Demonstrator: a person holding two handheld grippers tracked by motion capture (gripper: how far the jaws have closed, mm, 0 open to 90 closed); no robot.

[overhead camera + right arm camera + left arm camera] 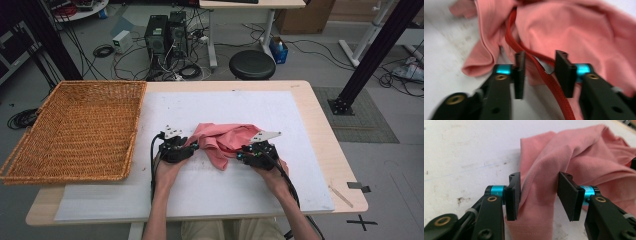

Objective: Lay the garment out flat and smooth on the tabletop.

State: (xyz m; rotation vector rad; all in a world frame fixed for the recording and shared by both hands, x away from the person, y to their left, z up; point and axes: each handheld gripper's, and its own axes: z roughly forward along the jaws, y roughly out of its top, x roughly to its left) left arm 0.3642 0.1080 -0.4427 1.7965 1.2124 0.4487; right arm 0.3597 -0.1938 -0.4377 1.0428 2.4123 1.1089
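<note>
1. Pink cloth (pixel 223 141) crumpled mid-mat (pixel 210 195), well right of wicker basket (pixel 75 130), lying between both grippers.
2. Left gripper (pixel 539 195): jaws parted, a raised fold of cloth between them, touching the left pad (pixel 512 200) but not pinched.
3. Right gripper (pixel 540 75): jaws parted, unclenched, straddling a red band (pixel 551 82) at the cloth's edge.
4. For a good grip: push each gripper deeper onto a single layer near an edge, then clench fully.
5. Pull apart evenly, low over the mat, to spread without bunching.
6. Risk: catching several layers, or the fold slipping out.
</note>
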